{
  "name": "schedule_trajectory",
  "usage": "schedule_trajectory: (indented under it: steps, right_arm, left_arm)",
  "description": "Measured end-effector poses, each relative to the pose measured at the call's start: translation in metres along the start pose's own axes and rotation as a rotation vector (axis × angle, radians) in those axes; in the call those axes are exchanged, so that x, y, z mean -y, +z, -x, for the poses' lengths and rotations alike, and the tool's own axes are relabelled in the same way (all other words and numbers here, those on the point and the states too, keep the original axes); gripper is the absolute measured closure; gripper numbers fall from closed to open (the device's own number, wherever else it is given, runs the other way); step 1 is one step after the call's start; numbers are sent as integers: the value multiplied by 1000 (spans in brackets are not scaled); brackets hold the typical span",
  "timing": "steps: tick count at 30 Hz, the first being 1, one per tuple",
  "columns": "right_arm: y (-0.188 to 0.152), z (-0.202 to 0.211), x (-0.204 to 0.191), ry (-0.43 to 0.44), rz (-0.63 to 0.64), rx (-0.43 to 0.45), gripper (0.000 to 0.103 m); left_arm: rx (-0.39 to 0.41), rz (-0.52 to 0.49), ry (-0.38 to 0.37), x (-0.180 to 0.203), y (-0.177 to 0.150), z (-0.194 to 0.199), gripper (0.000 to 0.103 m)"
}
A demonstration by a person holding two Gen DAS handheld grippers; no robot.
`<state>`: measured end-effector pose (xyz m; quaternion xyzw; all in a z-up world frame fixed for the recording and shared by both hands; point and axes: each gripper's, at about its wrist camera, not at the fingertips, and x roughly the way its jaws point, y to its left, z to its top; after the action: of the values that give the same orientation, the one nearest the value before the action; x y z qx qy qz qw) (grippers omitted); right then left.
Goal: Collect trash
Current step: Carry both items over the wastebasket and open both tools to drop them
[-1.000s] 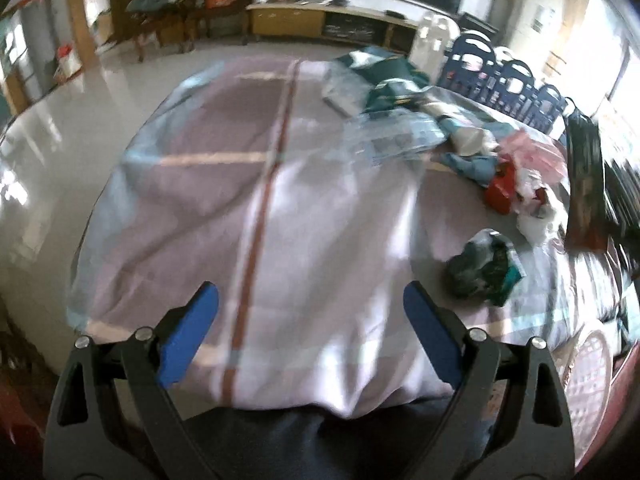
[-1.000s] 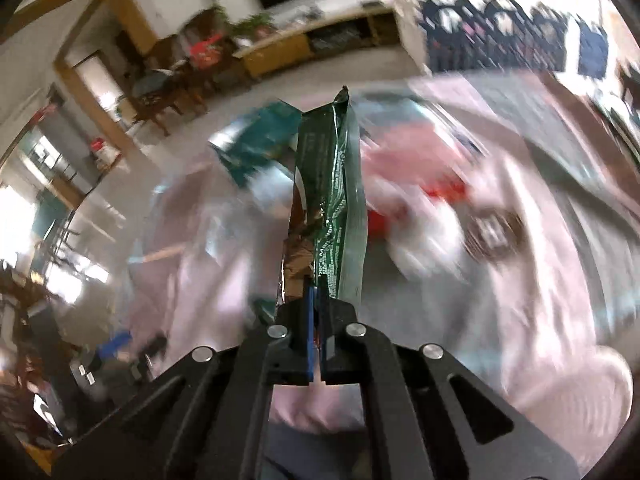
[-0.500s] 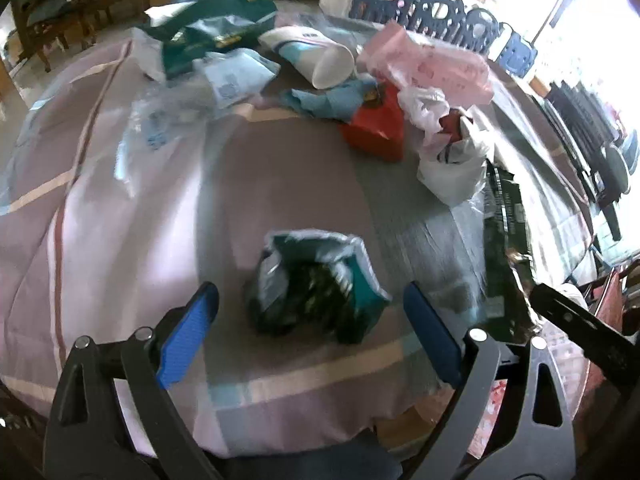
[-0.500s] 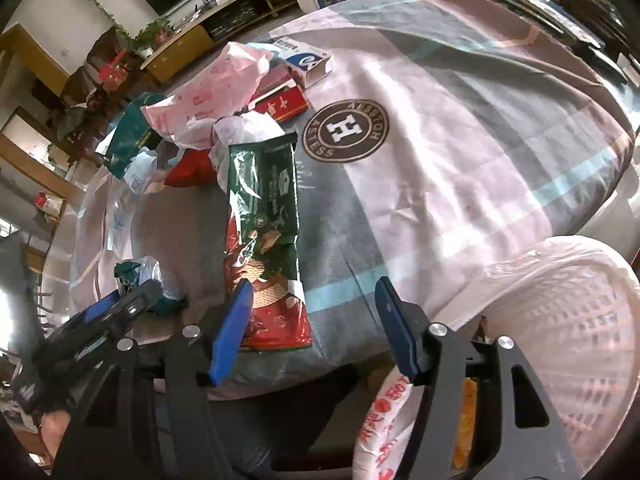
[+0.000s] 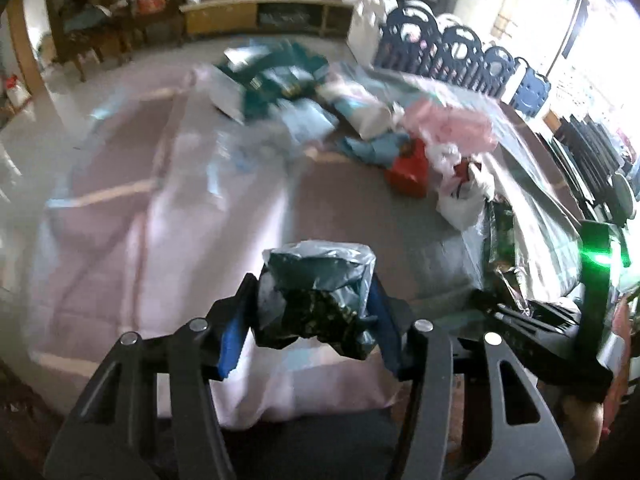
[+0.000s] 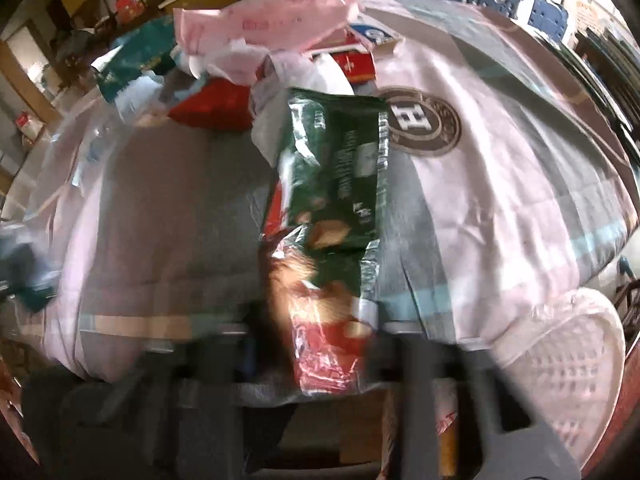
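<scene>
At the near edge of the table [image 5: 120, 184], which wears a pink and grey striped cloth, the left hand-held gripper [image 5: 310, 320] has just been closing and now has a crumpled dark green wrapper [image 5: 316, 296] squeezed between its blue pads [image 5: 232, 340]. The bundle bulges above and below the pads, so the hold looks to be on loose film, not on a firm core; a quick swing could let it slip out or shed a scrap onto the cloth.

The right hand-held gripper [image 6: 316, 344] is badly blurred. Its jaws have just been closing around the near end of a long green and red snack packet [image 6: 332, 200] that lies flat on the table, but I cannot tell whether the pads actually press on it. If they only pinch the glossy lip, the packet may slide free, or the cloth may be caught with it and dragged.

A white mesh basket [image 6: 568, 360] stands just beyond the table's edge at the right, the likely drop point. More litter, including a pink bag [image 6: 272, 20] and a red carton [image 5: 408, 168], is piled farther back, well apart from both grips.
</scene>
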<state>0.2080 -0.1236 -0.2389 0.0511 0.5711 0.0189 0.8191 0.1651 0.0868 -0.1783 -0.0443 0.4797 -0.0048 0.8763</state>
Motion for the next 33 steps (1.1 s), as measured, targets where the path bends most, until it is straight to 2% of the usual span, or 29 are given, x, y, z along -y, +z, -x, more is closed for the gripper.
schedule_trajectory:
  steps: [2, 4, 8, 13, 16, 20, 25, 33]
  right_arm:
    - [-5, 19, 0, 40, -10, 49, 83]
    - [-10, 41, -6, 18, 22, 105, 83]
    - [-26, 105, -4, 5, 64, 229, 83]
    - [-51, 178, 19, -18, 63, 357, 83]
    - [-70, 211, 39, -25, 38, 402, 83]
    - [-90, 240, 68, -61, -3, 437, 83]
    - [-107, 261, 99, -105, -51, 445, 83]
    - [-143, 238, 118, -95, -101, 331, 83]
  left_arm:
    - [45, -5, 45, 3, -3, 21, 47]
    - [86, 5, 69, 4, -7, 40, 47]
    - [138, 20, 34, 9, -9, 75, 47]
    - [217, 19, 13, 37, -20, 121, 46]
    - [209, 19, -15, 60, -37, 131, 46]
    - [158, -68, -59, 97, -59, 131, 46]
    - [182, -129, -89, 119, -65, 146, 45]
    - [192, -158, -166, 138, -74, 160, 44]
